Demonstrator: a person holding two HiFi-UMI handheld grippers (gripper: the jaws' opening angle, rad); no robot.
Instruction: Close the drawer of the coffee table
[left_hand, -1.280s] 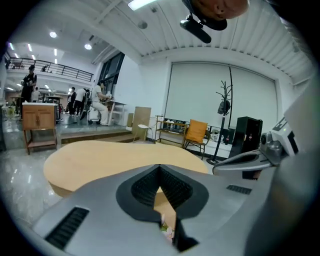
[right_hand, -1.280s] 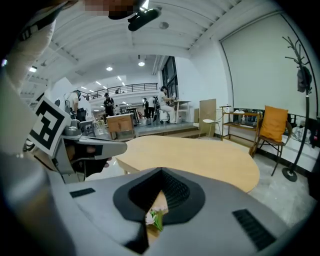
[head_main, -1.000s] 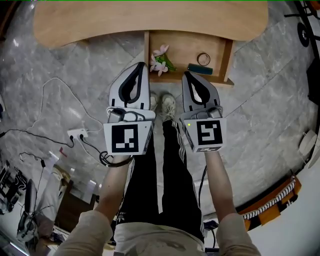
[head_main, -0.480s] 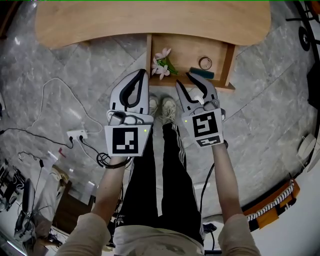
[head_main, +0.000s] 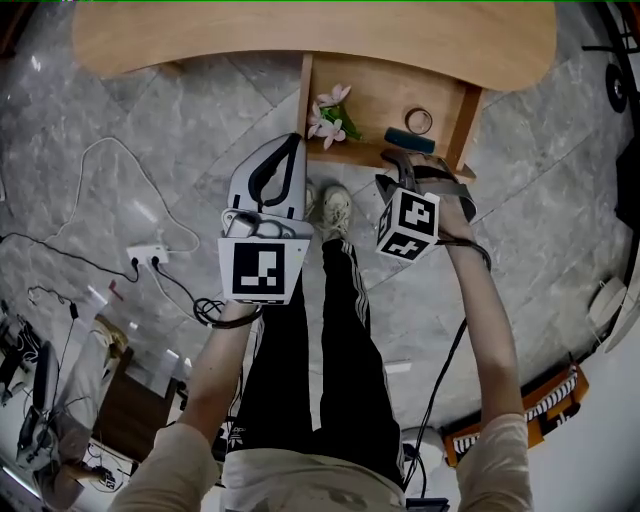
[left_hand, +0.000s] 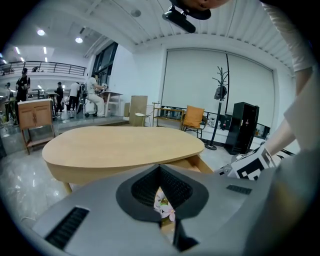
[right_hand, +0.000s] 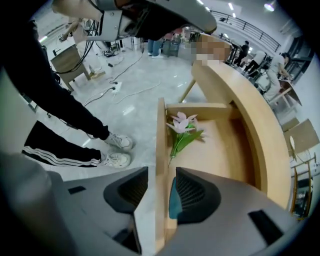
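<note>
Right gripper (head_main: 400, 166) points steeply down at the outer edge of the open drawer (head_main: 380, 95). Its jaws are opening and stand at a medium gap, astride the drawer's front panel (right_hand: 161, 131). The right gripper view shows floor between one pad and the wood, so nothing is clamped. This placement probably sets one jaw against the outer face of the panel, so a push toward 12 o'clock would slide the drawer in. Left gripper (head_main: 292, 146) hangs at 9 o'clock of the right one, short of the drawer. Its jaws are together and hold nothing; the blossoms visible through the pad gap lie beyond it. It appears to be kept out of the drawer's travel. The drawer projects from the coffee table (head_main: 300, 35) toward 6 o'clock and is not yet closed.

Drawer contents:
- A sprig of pink flowers (head_main: 328, 116) with green leaves lies against the 9 o'clock wall.
- A small ring (head_main: 419, 121) lies toward the 3 o'clock wall.
- A dark teal oblong item (head_main: 405, 140) lies at 6 o'clock of the ring, just inside the front panel and next to the inner jaw.

All three items sit below the rim, so they should clear the tabletop.
</note>
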